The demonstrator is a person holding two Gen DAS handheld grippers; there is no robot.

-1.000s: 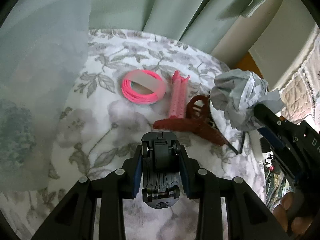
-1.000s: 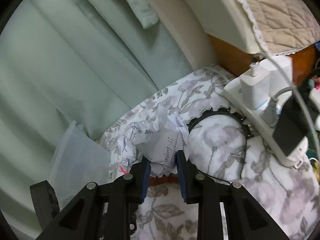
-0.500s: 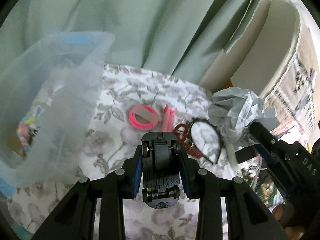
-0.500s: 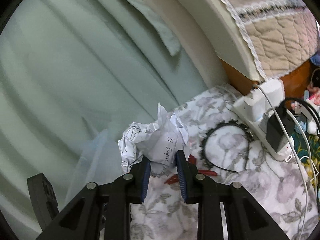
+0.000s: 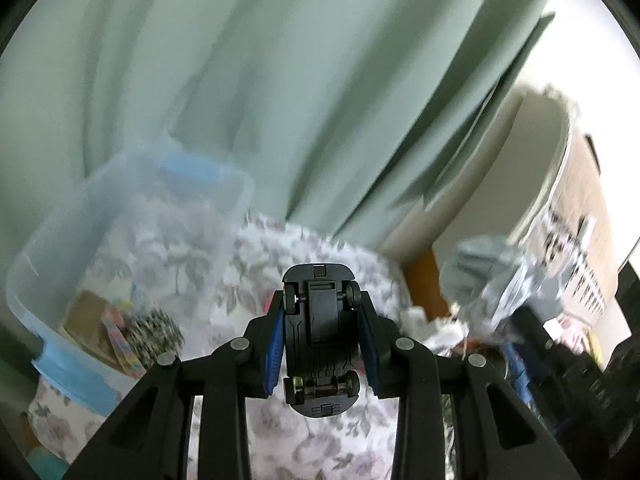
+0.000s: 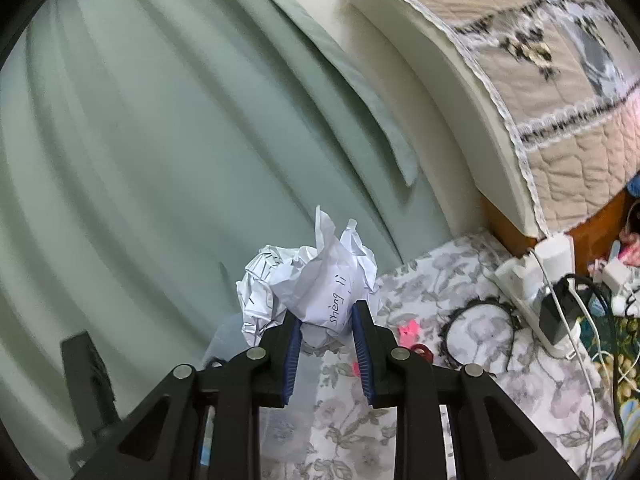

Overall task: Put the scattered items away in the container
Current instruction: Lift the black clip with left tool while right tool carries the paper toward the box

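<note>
My left gripper (image 5: 322, 312) is shut on a black toy car (image 5: 318, 340), underside up, held above the floral table. The clear plastic container (image 5: 52, 264) with blue handles stands at the left and holds several small items. My right gripper (image 6: 325, 320) is shut on a crumpled paper ball (image 6: 316, 280) with handwriting, held above the table. That paper ball also shows blurred at the right of the left wrist view (image 5: 488, 276). A black toothed headband (image 6: 476, 328), a pink item (image 6: 408, 328) and a red clip (image 6: 424, 352) lie on the table.
A green curtain (image 6: 160, 140) hangs behind the table. A white power strip (image 6: 532, 292) with plugs and cables lies at the table's right edge. A bed with a quilted cover (image 6: 560, 80) stands beyond it. The tablecloth (image 6: 500, 400) is floral.
Both grippers have risen and tilted up, each keeping its object. The left gripper has swung toward the container, whose open inside now shows. The table items look smaller and farther away.
</note>
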